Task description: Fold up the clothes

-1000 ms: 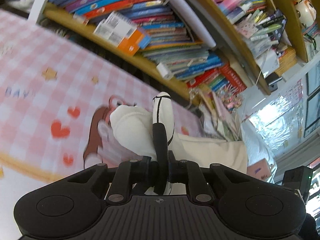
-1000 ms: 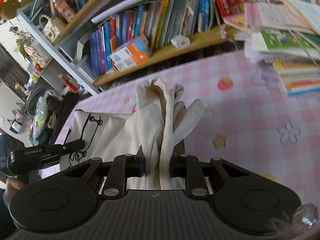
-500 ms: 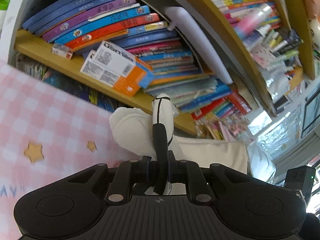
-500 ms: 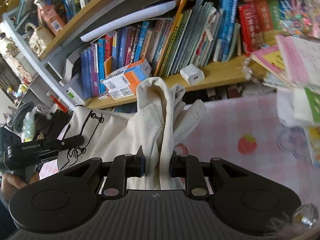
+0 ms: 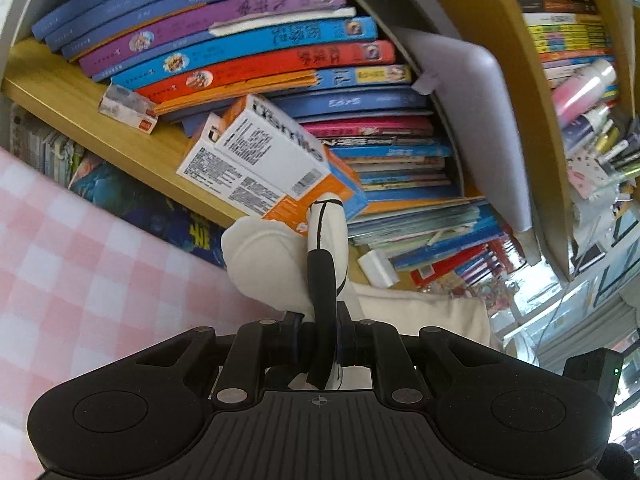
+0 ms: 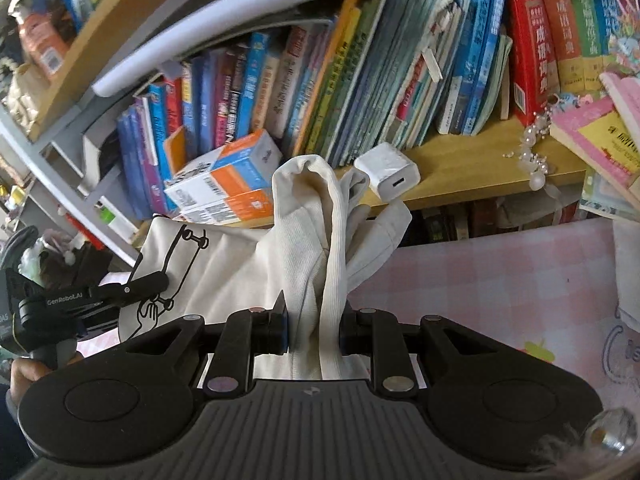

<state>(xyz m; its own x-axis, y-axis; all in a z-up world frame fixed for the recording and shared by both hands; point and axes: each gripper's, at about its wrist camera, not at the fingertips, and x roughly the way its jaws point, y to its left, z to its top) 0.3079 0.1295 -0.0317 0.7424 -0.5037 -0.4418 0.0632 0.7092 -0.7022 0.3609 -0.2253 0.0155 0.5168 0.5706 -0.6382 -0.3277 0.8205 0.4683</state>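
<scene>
A cream garment point(image 6: 224, 268) with a black line drawing hangs stretched between my two grippers above the pink checked tablecloth point(image 6: 500, 264). My right gripper point(image 6: 314, 336) is shut on a bunched, ribbed fold of it that stands up between the jaws. My left gripper point(image 5: 320, 340) is shut on another bunch of the same cream garment point(image 5: 272, 256), with a black trim strip caught between the jaws. In the right wrist view the left gripper point(image 6: 148, 284) shows at the left, a hand below it.
A wooden bookshelf point(image 5: 120, 140) packed with books stands close ahead, its front edge just beyond the cloth. On it lie an orange and white box point(image 5: 272, 160) and a white charger point(image 6: 388, 176). Stacked pink books point(image 6: 600, 140) sit at the right.
Both grippers have carried the garment forward toward the bookshelf, which now fills both views. The tablecloth has slid down and out of most of the picture. The grips are unchanged.
</scene>
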